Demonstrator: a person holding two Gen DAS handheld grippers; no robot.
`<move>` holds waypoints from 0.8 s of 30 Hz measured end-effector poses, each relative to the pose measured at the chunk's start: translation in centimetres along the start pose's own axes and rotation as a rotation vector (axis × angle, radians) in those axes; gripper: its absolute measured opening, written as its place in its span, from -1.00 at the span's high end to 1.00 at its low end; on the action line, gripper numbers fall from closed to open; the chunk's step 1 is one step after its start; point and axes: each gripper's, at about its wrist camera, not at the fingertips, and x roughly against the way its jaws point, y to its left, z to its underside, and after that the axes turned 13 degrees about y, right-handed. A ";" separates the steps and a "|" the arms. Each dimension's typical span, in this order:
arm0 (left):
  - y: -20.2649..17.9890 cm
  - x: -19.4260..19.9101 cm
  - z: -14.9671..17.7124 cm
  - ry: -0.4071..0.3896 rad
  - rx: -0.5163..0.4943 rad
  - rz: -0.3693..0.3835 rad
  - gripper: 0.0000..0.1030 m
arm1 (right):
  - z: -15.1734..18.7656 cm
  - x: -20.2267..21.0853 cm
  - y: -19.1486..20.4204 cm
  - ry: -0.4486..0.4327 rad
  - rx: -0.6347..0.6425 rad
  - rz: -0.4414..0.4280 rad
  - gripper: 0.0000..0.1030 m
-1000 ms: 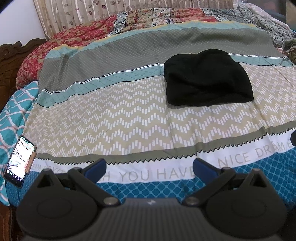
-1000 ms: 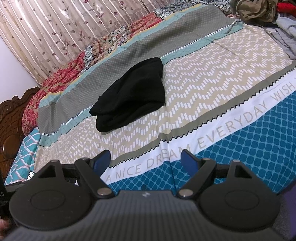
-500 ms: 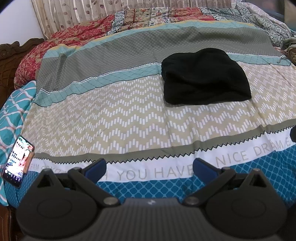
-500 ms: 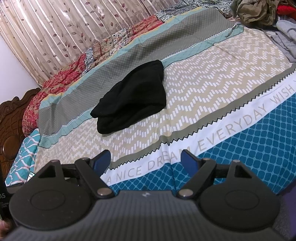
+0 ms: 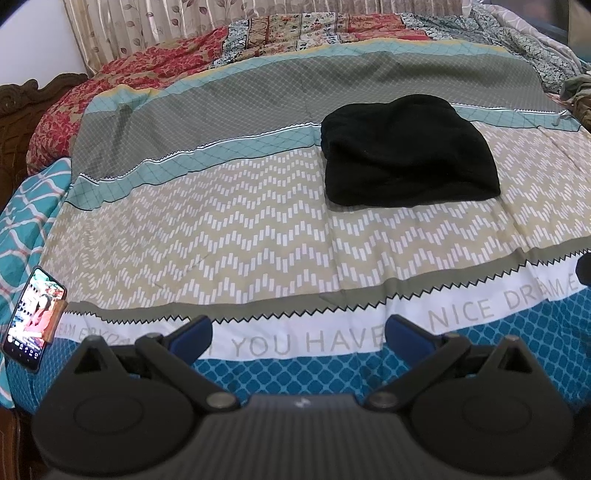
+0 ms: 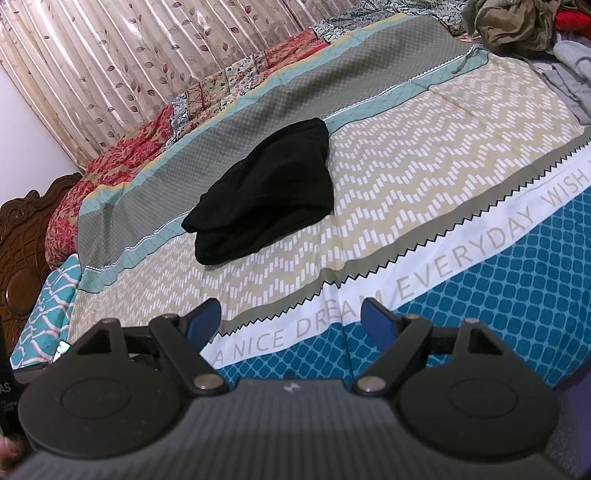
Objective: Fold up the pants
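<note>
While both tools hang over the near edge of the bed, the left gripper [image 5: 297, 332] has its blue fingers [image 5: 192, 332] spread wide apart, holding nothing and touching nothing; only the white lettered band of the bedspread [image 5: 221, 229] shows between them. Likewise the right gripper [image 6: 291, 321] is spread wide and empty, its fingers [image 6: 376, 317] poised above that same band and the blue diamond border.

Well beyond both, the black pants [image 5: 402, 151] lie folded into a compact bundle on the bedspread, straddling the beige zigzag stripe and the teal one behind it. From the right-hand camera the pants [image 6: 269, 195] sit to the far left of centre, layers stacked at the nearer end. Nothing lies between the fingers and the pants.

Left of the pants, at the bed's near corner, a lit phone [image 5: 33, 319] rests on the cover. Right of the pants, heaped clothes [image 6: 517, 22] crowd the far corner. Behind the pants runs a red patterned quilt [image 5: 140, 77], then a leaf-print curtain [image 6: 110, 62].
</note>
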 end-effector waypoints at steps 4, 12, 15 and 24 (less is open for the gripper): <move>-0.1 0.1 0.0 0.000 0.000 0.004 -1.00 | 0.0 0.0 0.0 0.000 0.001 0.001 -0.64; -0.1 0.3 0.0 -0.003 0.003 0.012 -1.00 | 0.0 0.1 0.0 -0.006 0.008 0.000 -0.64; -0.1 0.2 0.0 0.000 0.004 0.015 -1.00 | 0.0 0.1 0.0 -0.006 0.008 0.000 -0.64; -0.1 0.4 0.0 0.002 0.000 0.051 -1.00 | -0.1 0.2 0.1 -0.008 0.012 0.001 -0.64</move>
